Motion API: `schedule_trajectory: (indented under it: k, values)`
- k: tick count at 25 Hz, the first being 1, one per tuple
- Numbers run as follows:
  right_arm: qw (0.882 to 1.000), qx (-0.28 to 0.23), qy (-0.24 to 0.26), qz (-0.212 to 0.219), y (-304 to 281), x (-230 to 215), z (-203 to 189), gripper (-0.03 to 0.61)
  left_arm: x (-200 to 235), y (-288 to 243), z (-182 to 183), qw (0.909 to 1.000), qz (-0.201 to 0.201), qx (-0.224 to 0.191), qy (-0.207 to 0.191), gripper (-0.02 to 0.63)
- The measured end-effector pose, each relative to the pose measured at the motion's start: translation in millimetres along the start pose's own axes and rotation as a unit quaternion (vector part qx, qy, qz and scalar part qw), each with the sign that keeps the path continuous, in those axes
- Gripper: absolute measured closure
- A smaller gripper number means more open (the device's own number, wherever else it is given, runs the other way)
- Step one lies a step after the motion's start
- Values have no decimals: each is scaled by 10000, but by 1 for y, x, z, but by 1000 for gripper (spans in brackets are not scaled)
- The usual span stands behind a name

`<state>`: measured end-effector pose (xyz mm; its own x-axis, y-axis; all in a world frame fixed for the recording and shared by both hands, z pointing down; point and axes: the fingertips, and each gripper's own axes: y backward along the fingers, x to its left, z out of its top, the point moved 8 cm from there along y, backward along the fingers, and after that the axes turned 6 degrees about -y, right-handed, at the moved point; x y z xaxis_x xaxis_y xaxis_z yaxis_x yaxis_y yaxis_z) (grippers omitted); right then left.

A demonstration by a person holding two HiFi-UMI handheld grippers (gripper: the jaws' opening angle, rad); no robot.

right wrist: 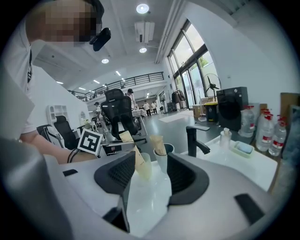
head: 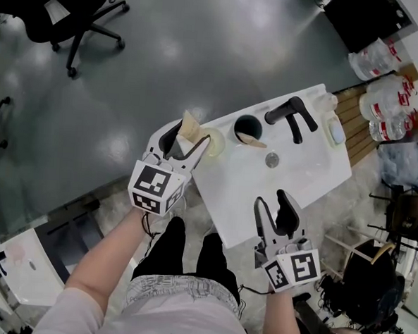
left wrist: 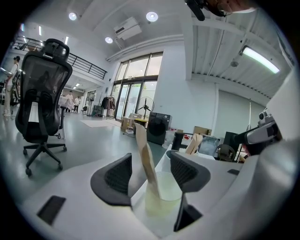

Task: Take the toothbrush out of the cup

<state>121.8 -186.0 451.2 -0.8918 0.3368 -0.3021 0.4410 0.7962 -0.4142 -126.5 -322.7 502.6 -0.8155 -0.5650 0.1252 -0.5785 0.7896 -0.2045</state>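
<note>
While I look down in the head view, my left gripper [head: 186, 141] sits at the far left corner of the white sink counter [head: 300, 172], its jaws on either side of the toothbrush [head: 191, 128], which stands tilted in its tan wrapper inside the pale cup [head: 215, 142]. Just beside that cup stand a dark cup [head: 247, 128] and then the black faucet [head: 291, 115]. My right gripper [head: 272, 200] hangs over the near edge of the counter, well apart from both cups. In the left gripper view, my left gripper [left wrist: 152, 171] has its jaws wide apart. The toothbrush [left wrist: 145, 152] rises between them from the pale cup [left wrist: 165, 194], and I cannot tell whether either pad touches it. In the right gripper view, my right gripper [right wrist: 147, 176] also has its jaws spread, with only bare counter between them. Beyond them stand the toothbrush [right wrist: 135, 155], the pale cup [right wrist: 145, 165], the dark cup [right wrist: 164, 157] and the faucet [right wrist: 194, 138].
</note>
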Motion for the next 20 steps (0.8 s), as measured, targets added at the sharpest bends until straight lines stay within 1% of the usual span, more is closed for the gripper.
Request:
schedule_trajectory:
  k: [2,4,5,7,11,15,20]
  values:
    - [10000,16,0,-6,1,-2,-1,353,0,-1,0,10000,40,-9,-4,346]
    - [10000,26,0,-11,3,-2,-1,353,1,-1,1,10000,95,-20,-6,410]
    - [10000,32,0,-11,3,-2,-1,353,1,-1,2,9999,103,-25,-10,422]
    - [10000,42,3,-2,4,-3,-1,353,0,-1,3,10000,83,-22,-24,423]
    - [10000,64,36,25,3,-1,-1,354,0,0,4,9999,123,0,-35,464]
    - [10000,77,47,42,1,0,-3,354,0,1,1,9999,156,38,-5,476]
    - [9999,84,52,62,2,2,-3,354,1,2,1,9997,255,63,-3,520]
